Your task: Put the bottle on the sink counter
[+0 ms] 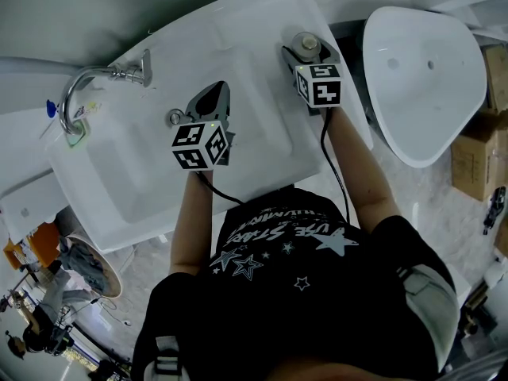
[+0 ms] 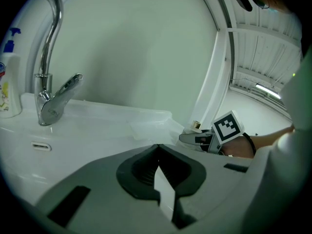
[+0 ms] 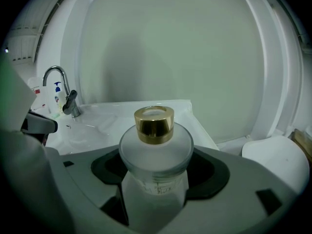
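Observation:
A frosted glass bottle (image 3: pixel 155 152) with a gold cap (image 3: pixel 154 124) stands upright between the jaws of my right gripper (image 3: pixel 155 162), which is shut on its body. In the head view the bottle (image 1: pixel 305 46) and right gripper (image 1: pixel 306 54) are over the right part of the white sink counter (image 1: pixel 266 18). I cannot tell whether the bottle's base touches the counter. My left gripper (image 1: pixel 213 95) hovers over the basin (image 1: pixel 135 161), beside the drain (image 1: pixel 175 117). Its jaws are shut with nothing in them (image 2: pixel 157 150). The left gripper view also catches the right gripper (image 2: pixel 197 138) holding the bottle.
A chrome faucet (image 1: pixel 95 78) rises at the basin's far left, with a soap bottle (image 2: pixel 7 82) beside it. A white toilet (image 1: pixel 421 78) stands right of the sink, and cardboard boxes (image 1: pixel 476 153) lie beyond it. The wall runs close behind the counter.

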{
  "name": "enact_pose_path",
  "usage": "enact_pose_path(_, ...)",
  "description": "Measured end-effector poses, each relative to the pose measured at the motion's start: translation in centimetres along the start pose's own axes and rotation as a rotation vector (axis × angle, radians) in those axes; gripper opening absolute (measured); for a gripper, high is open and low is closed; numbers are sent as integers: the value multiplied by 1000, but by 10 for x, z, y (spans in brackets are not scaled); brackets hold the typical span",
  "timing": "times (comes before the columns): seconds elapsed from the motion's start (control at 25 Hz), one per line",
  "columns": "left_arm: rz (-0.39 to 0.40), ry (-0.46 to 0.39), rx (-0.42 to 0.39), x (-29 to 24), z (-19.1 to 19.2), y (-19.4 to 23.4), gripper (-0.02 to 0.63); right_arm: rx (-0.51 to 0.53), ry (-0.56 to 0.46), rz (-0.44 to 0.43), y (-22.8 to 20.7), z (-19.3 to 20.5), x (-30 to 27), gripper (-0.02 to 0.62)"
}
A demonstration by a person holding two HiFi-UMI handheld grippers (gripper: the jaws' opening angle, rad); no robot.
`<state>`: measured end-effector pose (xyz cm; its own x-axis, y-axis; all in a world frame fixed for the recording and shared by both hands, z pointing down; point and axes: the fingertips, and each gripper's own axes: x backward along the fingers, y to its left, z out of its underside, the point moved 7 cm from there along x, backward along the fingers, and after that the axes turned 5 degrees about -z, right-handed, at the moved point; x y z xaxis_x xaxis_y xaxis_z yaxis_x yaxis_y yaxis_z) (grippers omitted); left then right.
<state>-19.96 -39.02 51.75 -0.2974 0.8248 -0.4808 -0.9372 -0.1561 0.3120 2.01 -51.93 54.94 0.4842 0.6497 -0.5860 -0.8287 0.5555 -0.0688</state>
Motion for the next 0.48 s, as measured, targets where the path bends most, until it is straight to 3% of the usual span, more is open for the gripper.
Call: enact_pose_path(0.48, -10, -32, -6, 22, 1, -15, 8, -30, -29, 8, 1, 5, 29, 319)
